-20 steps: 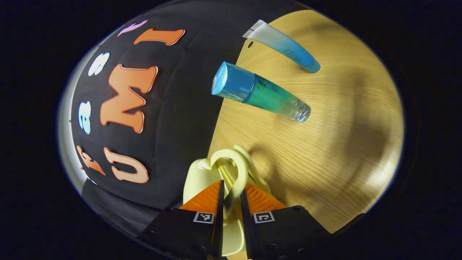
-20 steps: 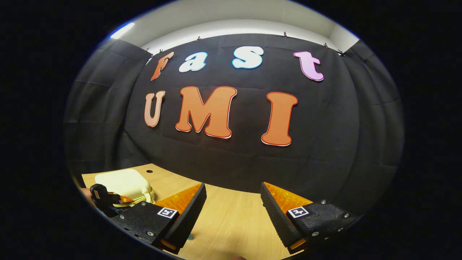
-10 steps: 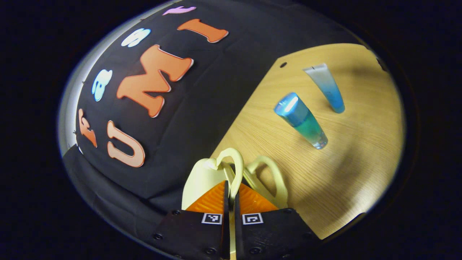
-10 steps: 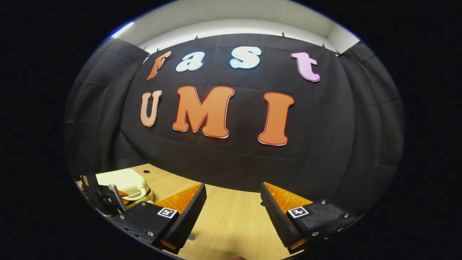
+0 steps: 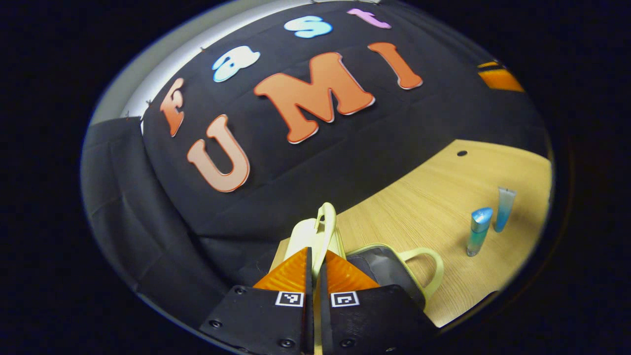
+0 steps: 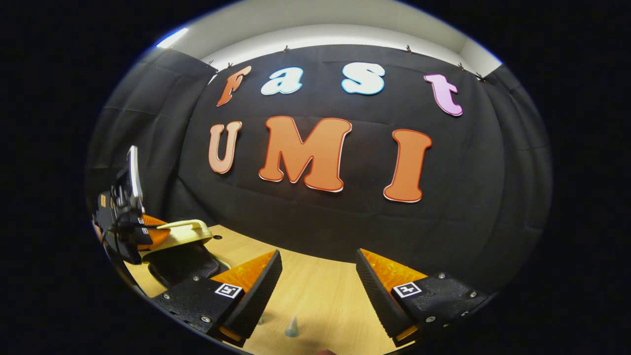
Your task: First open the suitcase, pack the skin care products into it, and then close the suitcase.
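Wood table (image 5: 429,197), bottle (image 5: 477,230) and tube (image 5: 504,209) upright, adjacent.

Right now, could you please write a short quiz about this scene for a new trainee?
1. True or false: the suitcase lid is lifted.
2. What does the left gripper hold? A) lid handle B) blue bottle C) tube
3. Fill in: the right gripper jaws are ____.

Key
1. True; its dark lining shows.
2. A.
3. Open, holding nothing; bottle and tube stand on the table.
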`<state>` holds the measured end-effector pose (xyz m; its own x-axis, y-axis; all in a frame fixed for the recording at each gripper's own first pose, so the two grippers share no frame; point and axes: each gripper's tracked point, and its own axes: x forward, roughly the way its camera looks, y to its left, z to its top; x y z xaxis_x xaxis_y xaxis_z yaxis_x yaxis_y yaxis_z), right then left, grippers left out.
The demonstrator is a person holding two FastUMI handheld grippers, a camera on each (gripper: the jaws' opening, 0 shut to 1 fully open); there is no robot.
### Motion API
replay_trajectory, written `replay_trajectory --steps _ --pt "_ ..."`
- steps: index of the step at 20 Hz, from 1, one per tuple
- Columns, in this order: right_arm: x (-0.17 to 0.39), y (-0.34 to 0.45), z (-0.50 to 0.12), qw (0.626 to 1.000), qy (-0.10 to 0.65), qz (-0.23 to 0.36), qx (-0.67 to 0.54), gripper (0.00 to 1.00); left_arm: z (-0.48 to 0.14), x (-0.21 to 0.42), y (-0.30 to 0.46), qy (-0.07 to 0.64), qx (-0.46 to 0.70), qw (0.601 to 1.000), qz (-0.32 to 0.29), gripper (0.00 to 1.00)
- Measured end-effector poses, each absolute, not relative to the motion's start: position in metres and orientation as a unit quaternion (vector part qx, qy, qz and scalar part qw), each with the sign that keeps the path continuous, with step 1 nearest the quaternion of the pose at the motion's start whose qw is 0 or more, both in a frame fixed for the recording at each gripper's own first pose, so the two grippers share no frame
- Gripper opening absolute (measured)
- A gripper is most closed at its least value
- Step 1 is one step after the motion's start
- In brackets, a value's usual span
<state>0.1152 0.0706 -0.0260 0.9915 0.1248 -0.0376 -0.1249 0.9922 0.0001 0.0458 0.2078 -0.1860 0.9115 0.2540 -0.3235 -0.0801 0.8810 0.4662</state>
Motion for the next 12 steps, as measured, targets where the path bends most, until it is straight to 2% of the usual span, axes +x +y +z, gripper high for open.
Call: replay_trajectory --steps 6,12 --pt "0.122 0.118 -0.018 0.997 0.020 0.074 -0.012 0.95 -0.163 0.030 0.277 0.171 0.139 0.965 0.140 0.06" --pt "0.127 0.150 -0.020 0.998 0.035 0.060 -0.006 0.95 -0.175 0.015 0.393 0.185 0.123 0.955 0.194 0.06"
